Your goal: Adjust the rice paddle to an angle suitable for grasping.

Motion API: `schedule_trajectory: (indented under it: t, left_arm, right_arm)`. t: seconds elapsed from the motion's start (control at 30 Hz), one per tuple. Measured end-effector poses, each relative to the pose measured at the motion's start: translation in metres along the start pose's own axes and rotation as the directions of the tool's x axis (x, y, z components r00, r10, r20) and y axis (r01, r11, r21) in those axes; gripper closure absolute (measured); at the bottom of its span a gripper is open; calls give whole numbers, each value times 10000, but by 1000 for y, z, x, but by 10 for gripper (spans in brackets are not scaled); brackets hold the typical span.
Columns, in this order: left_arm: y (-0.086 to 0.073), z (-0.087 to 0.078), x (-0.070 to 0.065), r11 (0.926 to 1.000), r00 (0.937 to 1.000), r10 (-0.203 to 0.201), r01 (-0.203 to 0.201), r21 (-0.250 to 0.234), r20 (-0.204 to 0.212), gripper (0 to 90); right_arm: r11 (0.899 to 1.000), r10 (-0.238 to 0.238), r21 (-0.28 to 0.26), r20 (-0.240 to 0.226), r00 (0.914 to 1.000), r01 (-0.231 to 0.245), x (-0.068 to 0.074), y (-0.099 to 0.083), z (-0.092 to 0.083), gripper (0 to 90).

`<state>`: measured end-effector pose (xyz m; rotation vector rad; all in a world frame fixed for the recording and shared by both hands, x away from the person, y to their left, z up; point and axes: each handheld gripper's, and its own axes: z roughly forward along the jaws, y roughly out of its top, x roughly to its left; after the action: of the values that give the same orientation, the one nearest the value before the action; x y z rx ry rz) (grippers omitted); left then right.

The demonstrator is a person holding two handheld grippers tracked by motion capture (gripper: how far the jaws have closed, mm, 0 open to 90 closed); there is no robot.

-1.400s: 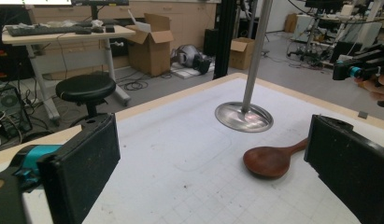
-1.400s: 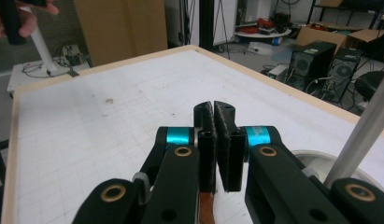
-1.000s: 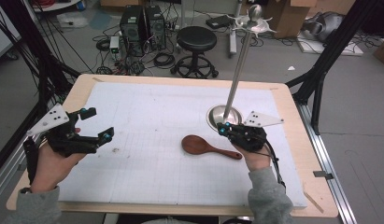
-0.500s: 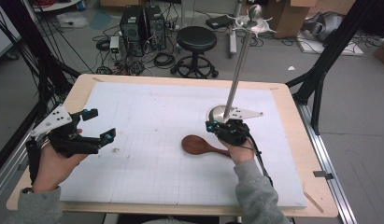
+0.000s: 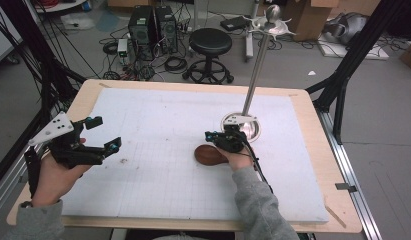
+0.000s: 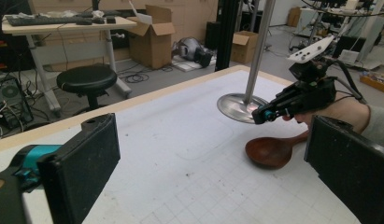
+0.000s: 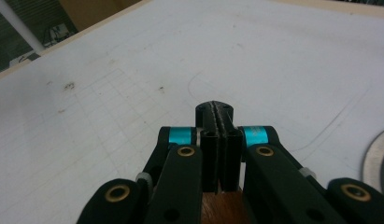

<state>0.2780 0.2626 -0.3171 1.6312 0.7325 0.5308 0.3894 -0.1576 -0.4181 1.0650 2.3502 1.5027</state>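
Observation:
A dark wooden spoon [image 5: 209,155] lies on the white mat, bowl to the left, just in front of the metal stand's round base [image 5: 249,128]. My right gripper [image 5: 209,135] hovers right over the spoon's handle with its jaws pressed together and nothing between them. In the right gripper view the shut jaws [image 7: 218,112] point across the mat, and a strip of the spoon's wood [image 7: 224,207] shows beneath them. My left gripper [image 5: 104,133] is held open above the mat's left side. The left gripper view shows the spoon [image 6: 269,151] and the right gripper [image 6: 260,115] between its own wide-apart jaws.
The stand's tall metal pole [image 5: 256,65] rises from the base at the mat's right-centre. The white gridded mat [image 5: 158,150] covers a wooden table [image 5: 313,115]. A black stool [image 5: 210,42], computer cases and cables stand on the floor beyond the far edge.
My right gripper has moved left from beside the stand's base to over the spoon's handle. The left gripper has hardly moved and stays open.

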Motion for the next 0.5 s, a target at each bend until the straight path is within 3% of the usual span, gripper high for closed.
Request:
schedule_trajectory:
  t: [0.2, 0.5]
  left_arm:
    - [-1, 0, 1, 10000, 10000, -81, 81, 38, 22, 39]
    - [-3, 1, 3, 9998, 9999, -144, 143, 99, 31, 39]
  right_arm:
    - [9976, 18, 697, 184, 9998, -31, 0, -2, 16, 895]
    - [9910, 122, 1326, 390, 9992, -173, 1, 4, 32, 895]
